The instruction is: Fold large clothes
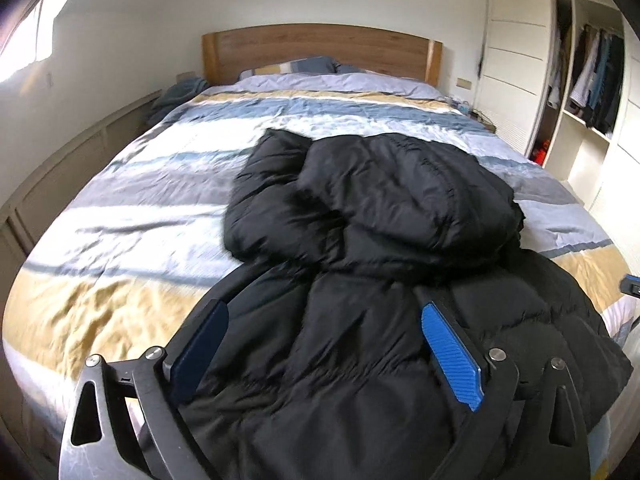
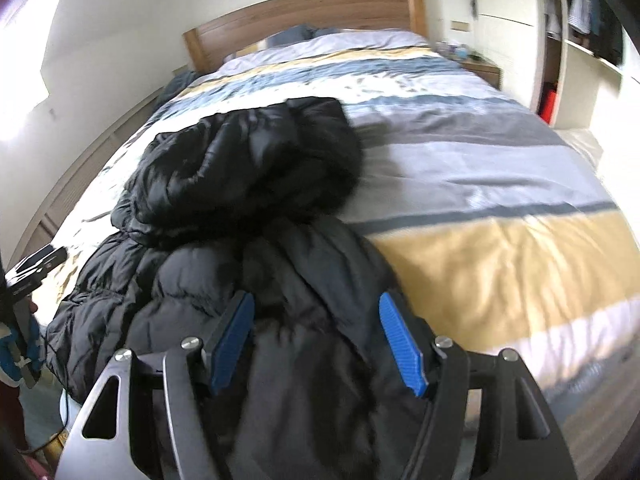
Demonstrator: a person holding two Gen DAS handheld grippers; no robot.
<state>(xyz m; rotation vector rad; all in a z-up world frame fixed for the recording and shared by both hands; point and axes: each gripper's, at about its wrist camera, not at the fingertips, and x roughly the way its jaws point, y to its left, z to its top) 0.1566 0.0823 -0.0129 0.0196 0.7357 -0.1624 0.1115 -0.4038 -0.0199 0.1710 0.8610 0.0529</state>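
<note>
I am holding both tools, left tool (image 1: pixel 324 344) and right tool (image 2: pixel 316 340), with jaws apart over the jacket (image 1: pixel 380 260) bunched on the bed (image 1: pixel 120 240), risking a slippery, puffy handful sliding out and unfolding.

Lying across the near half of a wide bed (image 1: pixel 132 216) (image 2: pixel 500 184): a black puffer coat (image 1: pixel 380 248) (image 2: pixel 256 216), bunched up, hood end heaped toward the headboard (image 1: pixel 320 48) (image 2: pixel 308 12), lower part hanging over the foot edge. Covering the mattress: a striped duvet (image 1: pixel 168 152) (image 2: pixel 480 152) in bands of pale lilac, grey-blue, white and mustard yellow, wrinkled. Resting at the head against the wooden board: pillows (image 1: pixel 296 66) (image 2: pixel 296 34) in matching stripes, partly tucked behind the duvet's top edge
</note>
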